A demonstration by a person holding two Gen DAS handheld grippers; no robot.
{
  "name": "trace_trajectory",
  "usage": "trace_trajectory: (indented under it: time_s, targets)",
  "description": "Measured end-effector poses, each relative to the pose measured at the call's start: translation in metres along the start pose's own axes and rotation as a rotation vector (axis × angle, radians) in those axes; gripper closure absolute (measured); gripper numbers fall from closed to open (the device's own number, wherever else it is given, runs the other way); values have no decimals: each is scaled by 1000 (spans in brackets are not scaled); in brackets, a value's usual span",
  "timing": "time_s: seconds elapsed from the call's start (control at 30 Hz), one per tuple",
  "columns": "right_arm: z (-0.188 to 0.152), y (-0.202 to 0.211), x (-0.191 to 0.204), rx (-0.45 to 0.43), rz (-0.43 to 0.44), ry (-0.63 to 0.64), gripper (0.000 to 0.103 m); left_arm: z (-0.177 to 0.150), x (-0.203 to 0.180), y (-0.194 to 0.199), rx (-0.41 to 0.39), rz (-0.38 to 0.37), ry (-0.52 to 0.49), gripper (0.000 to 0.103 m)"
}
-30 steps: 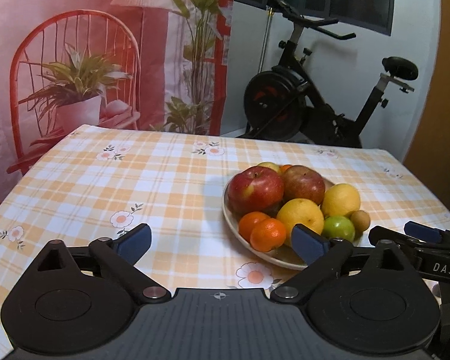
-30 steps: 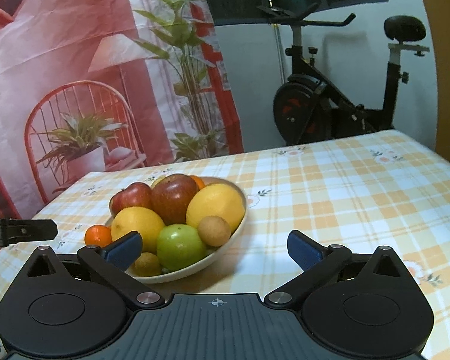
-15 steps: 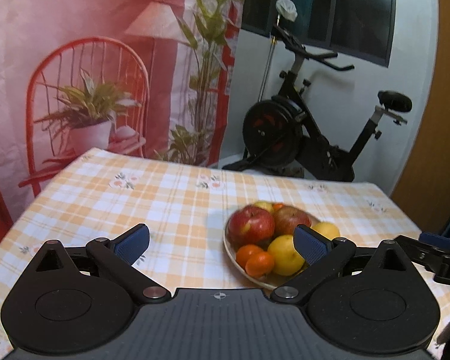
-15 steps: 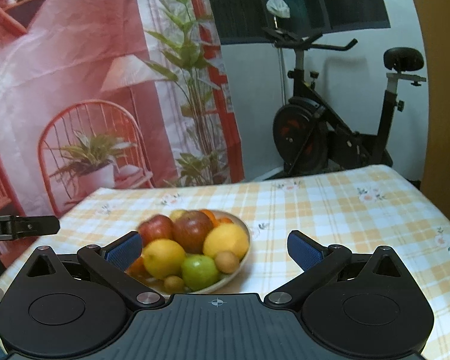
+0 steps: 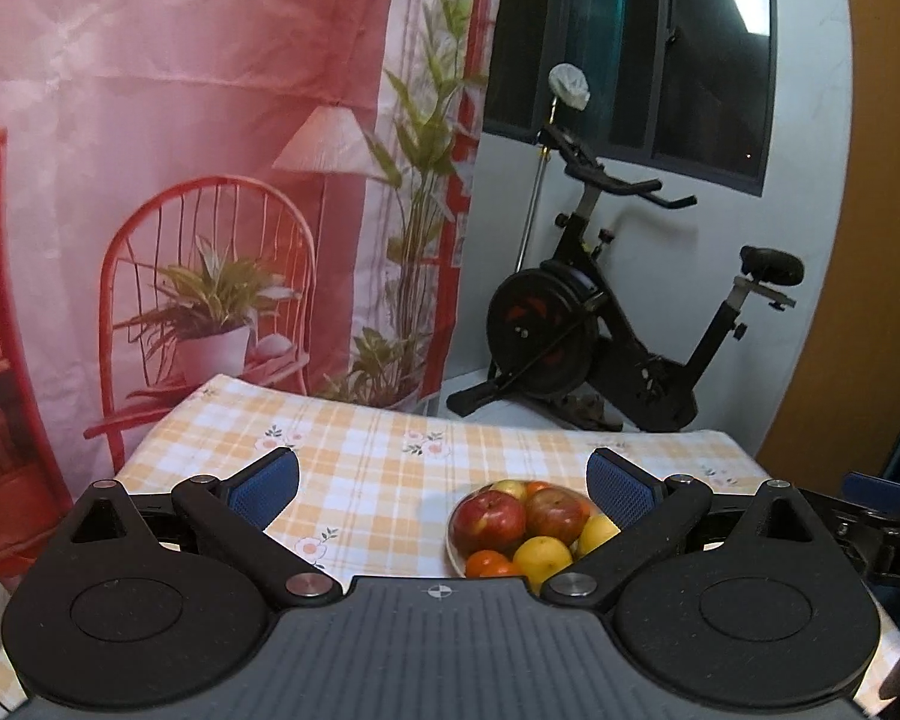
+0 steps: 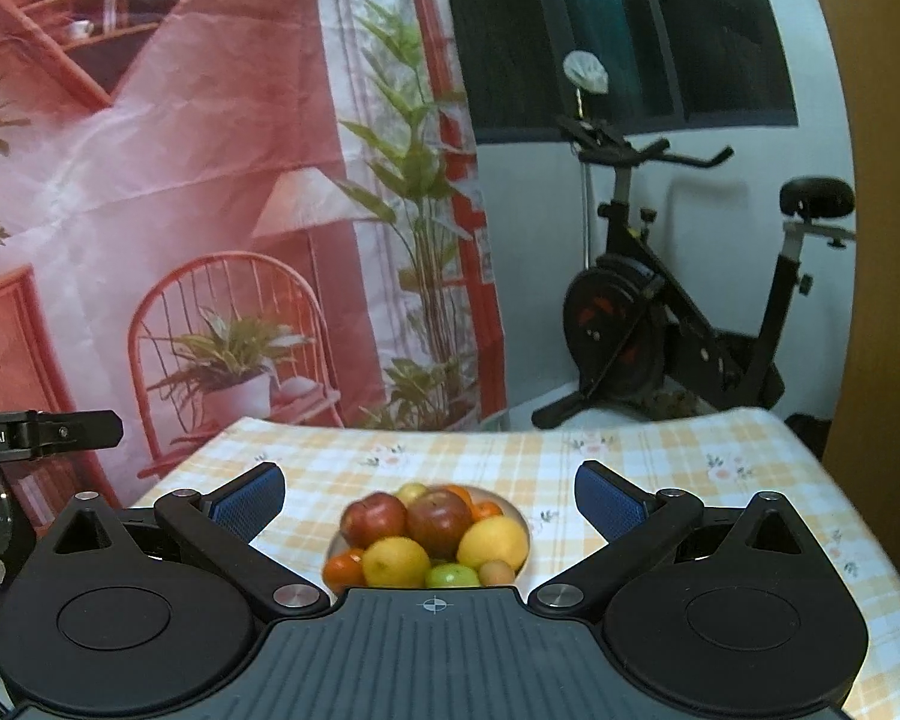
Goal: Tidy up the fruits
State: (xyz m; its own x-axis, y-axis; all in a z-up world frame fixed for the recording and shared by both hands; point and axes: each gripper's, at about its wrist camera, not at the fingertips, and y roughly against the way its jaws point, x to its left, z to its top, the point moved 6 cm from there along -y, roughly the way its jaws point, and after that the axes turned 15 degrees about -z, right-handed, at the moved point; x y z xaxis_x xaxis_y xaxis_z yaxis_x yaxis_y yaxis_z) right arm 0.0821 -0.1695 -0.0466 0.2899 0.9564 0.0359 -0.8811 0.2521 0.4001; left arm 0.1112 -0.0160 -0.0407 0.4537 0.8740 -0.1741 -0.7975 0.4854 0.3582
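A white bowl point(image 5: 455, 553) point(image 6: 522, 521) heaped with fruit stands on the checked tablecloth point(image 5: 378, 462). It holds two red apples point(image 5: 489, 519) point(image 6: 373, 519), yellow citrus point(image 5: 542, 558) point(image 6: 395, 561), small oranges point(image 5: 491, 564) point(image 6: 343, 571), a green apple point(image 6: 451, 575) and a small brown fruit point(image 6: 496, 572). My left gripper point(image 5: 443, 486) is open and empty, held high and well back from the bowl. My right gripper point(image 6: 429, 492) is also open and empty, above and behind the bowl. The other gripper's body shows at the frame edges.
The table point(image 6: 690, 468) ends at a far edge in front of a printed red backdrop point(image 5: 180, 180). An exercise bike point(image 5: 606, 330) point(image 6: 678, 324) stands behind on the right. An orange wall point(image 5: 870, 240) lies at the far right.
Both grippers have pulled back and up from the bowl, which now looks small and far below. Both stayed open and empty.
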Motion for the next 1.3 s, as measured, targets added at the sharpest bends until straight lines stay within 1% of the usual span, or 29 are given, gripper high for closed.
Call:
trace_trajectory:
  time_s: [0.17,0.27,0.43,0.63,0.87,1.3]
  targets:
    - [13,26,4,-29,9,7,0,10,-13,23,-13,20,-32,0]
    - [18,38,4,-42,9,8,0,13,-19,35,-25,16,-40,0]
    - [21,49,1,-50,2,9,0,16,-24,44,-35,22,-61,0]
    - [21,50,1,-42,-6,6,0,17,-27,46,-47,53,-84,0]
    - [19,49,0,-32,-5,4,0,17,-28,47,-49,47,-87,0]
    - [18,48,0,-30,-10,3,0,16,-26,48,-50,29,-63,0]
